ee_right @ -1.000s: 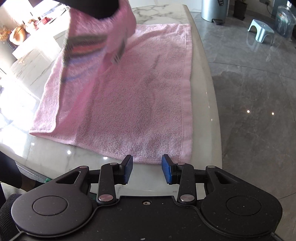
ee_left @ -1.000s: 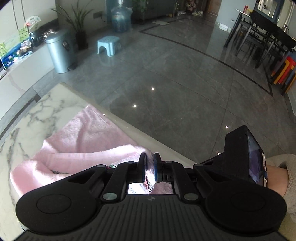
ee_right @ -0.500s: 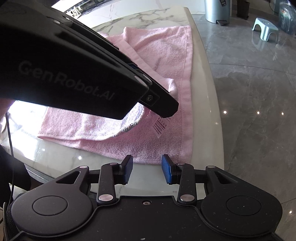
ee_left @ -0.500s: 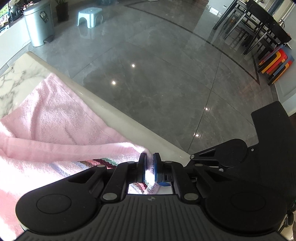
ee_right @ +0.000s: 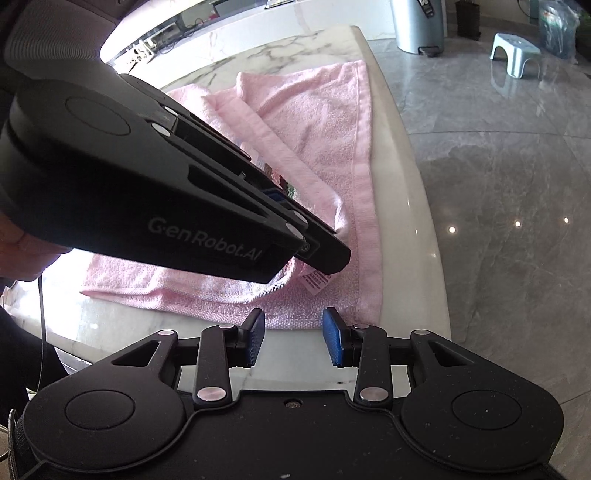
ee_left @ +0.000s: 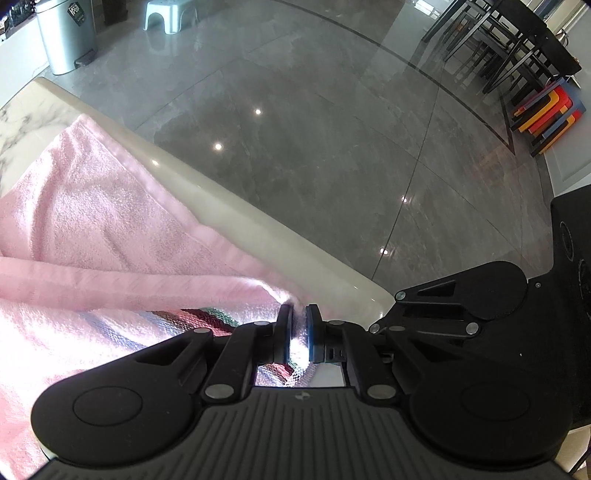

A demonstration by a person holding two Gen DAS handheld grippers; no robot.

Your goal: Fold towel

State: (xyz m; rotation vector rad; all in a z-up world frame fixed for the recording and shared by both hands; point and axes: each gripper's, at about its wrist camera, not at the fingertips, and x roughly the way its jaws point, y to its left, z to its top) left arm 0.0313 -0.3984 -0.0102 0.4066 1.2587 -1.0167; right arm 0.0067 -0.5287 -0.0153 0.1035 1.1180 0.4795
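Observation:
A pink towel (ee_left: 110,206) lies on the marble table (ee_left: 221,206), along its edge by the floor. My left gripper (ee_left: 299,314) is shut on a corner of it, beside a striped band (ee_left: 207,317). In the right wrist view the left gripper (ee_right: 325,258) points steeply down and holds that corner low over the towel's (ee_right: 317,122) near right corner, so one layer is doubled over the other. A white label (ee_right: 316,280) hangs just under its tip. My right gripper (ee_right: 293,332) hovers open at the towel's near hem with nothing between its fingers.
The table edge (ee_right: 406,221) drops to a glossy grey floor on the right. A metal bin (ee_right: 417,22) and a small blue stool (ee_right: 515,51) stand beyond the far end. Dark dining chairs (ee_left: 498,44) and stacked coloured stools (ee_left: 546,114) are across the floor.
The left gripper has come down with the towel corner, from high over the far part of the towel to low over its near right corner. The right gripper has stayed put.

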